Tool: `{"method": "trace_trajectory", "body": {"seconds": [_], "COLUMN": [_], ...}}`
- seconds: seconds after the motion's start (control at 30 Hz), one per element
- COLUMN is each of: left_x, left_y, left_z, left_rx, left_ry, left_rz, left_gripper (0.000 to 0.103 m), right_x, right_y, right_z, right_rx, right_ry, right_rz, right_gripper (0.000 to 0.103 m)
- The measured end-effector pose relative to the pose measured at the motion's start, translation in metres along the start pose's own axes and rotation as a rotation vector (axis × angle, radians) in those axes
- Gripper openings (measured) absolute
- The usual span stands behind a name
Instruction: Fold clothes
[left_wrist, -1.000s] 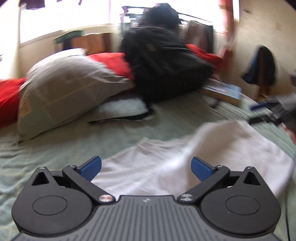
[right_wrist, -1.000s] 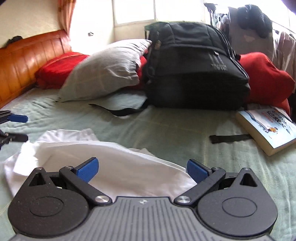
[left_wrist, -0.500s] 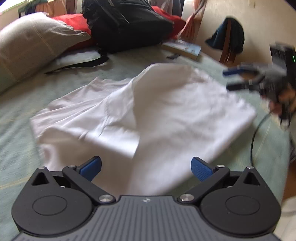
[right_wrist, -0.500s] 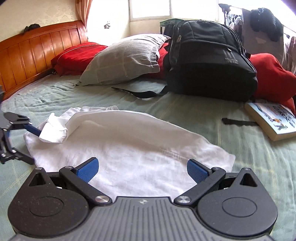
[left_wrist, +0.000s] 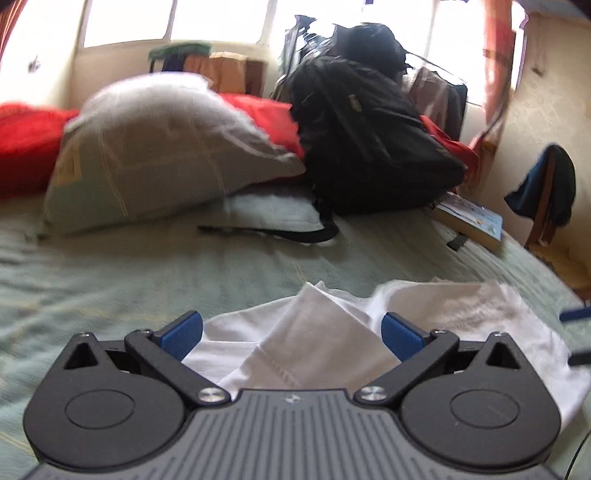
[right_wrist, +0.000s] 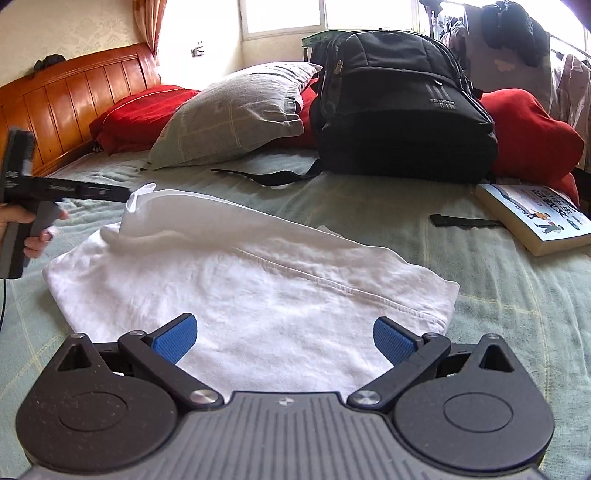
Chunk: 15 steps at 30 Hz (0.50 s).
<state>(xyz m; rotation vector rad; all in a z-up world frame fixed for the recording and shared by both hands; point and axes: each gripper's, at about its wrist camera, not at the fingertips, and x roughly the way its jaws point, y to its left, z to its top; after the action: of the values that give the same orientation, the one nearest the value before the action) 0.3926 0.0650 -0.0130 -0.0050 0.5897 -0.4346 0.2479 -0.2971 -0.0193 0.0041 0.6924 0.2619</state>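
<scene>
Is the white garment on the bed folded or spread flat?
Partly folded. The white garment lies on the bed with one part doubled over the rest, and a corner is lifted at the left gripper.

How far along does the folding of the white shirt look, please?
Partly done: the white shirt lies on the green bedspread with one layer doubled over, hem showing. In hand: the left gripper, jaws open, lifts one corner; right gripper hovers open. Left: finishing folds.
</scene>
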Motion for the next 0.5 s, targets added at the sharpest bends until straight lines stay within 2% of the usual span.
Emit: {"method": "trace_trajectory", "body": {"seconds": [0.1, 0.23, 0.3, 0.37, 0.5], "left_x": [-0.016, -0.009, 0.0, 0.01, 0.018], "left_y": [-0.016, -0.034, -0.034, -0.029, -0.003], "left_z": [-0.005, -0.014, -0.02, -0.027, -0.04], "left_rx": [0.091, 0.165, 0.148, 0.109, -0.026], "left_ry": [-0.015, 0.063, 0.102, 0.138, 0.202], "left_rz": [-0.028, -0.117, -0.132, -0.112, -0.07], "left_gripper": [0.102, 0.102, 0.102, 0.102, 0.102], "right_x": [0.003, 0.006, 0.005, 0.003, 0.002], "right_y": [0.0, 0.002, 0.003, 0.002, -0.003], "right_z": [-0.001, -0.003, -0.004, -0.005, -0.009], "right_rx": [0.003, 0.006, 0.008, 0.008, 0.023], "right_ry": [0.005, 0.007, 0.006, 0.006, 0.013], "right_rz": [0.01, 0.021, 0.028, 0.027, 0.015], "right_gripper": [0.103, 0.103, 0.103, 0.103, 0.103]}}
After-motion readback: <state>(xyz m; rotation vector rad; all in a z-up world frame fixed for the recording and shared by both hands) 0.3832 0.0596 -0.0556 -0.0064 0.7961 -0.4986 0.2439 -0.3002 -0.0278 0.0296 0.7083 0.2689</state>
